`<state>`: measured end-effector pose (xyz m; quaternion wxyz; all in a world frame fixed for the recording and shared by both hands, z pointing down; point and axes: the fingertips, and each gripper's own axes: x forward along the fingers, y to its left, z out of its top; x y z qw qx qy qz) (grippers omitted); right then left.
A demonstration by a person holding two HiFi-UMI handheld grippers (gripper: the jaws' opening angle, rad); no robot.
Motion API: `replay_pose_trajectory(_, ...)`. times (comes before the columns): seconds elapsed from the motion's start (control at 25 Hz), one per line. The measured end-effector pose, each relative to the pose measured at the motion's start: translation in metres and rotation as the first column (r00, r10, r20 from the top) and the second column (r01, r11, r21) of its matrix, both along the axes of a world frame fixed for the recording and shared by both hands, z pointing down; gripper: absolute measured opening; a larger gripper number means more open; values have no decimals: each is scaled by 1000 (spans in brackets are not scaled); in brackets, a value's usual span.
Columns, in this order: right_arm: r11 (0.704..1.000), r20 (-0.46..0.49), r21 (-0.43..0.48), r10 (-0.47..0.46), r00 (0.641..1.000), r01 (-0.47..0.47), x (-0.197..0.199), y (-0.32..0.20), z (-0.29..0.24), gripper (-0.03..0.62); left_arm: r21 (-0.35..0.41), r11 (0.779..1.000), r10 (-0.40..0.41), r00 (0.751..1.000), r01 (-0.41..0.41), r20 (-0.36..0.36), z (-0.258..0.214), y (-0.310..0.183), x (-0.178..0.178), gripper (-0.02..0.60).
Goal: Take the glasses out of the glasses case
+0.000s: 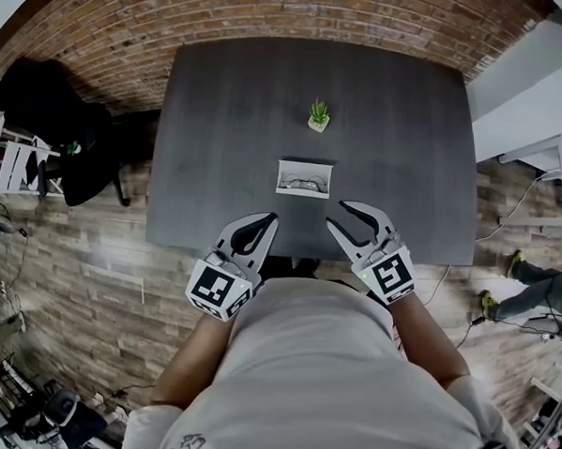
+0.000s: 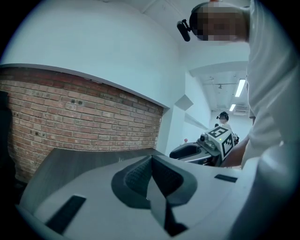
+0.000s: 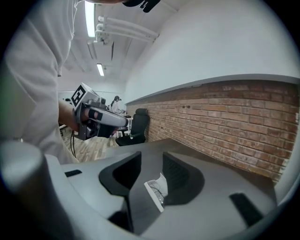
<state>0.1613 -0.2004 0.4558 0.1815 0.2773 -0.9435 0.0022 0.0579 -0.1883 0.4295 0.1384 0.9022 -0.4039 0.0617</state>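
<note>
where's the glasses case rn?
Head view: glasses case on the table, just below the potted plant, ahead of the left gripper and right gripper.

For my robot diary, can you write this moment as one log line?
case: open on table, glasses inside | left gripper: shut, empty | right gripper: open, empty | both short of case

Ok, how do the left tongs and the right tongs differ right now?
The left tongs are shut, tips together; the right tongs stand apart. The right tongs frame the open glasses case in their gap in the right gripper view; the left gripper view shows no case, only table and brick wall. Both are empty and hover at the table's near edge, short of the case.
</note>
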Motion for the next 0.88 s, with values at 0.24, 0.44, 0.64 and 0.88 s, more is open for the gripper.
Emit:
replay_pose_trajectory(0.24,999,-35,-27,-30,999,29,-8,-14,13,147,-22,1000,13,1000,-13,-7,13,-19,3,11)
replay_pose_trajectory(0.44,998,-94,-43,-57,994,53,-16,-28,32,147,-59,998,23,1000,-24,-15,28,-34,1,11)
replay_pose_trajectory(0.64,995,-177,-68,-89,980,78,-24,-38,67,147,-97,995,34,999,-36,-17,44,-46,-7,11)
replay_pose_trajectory(0.88,984,-276,-119,-158,948,130,-41,-44,103,147,-145,988,46,999,-47,-15,68,-61,-20,11)
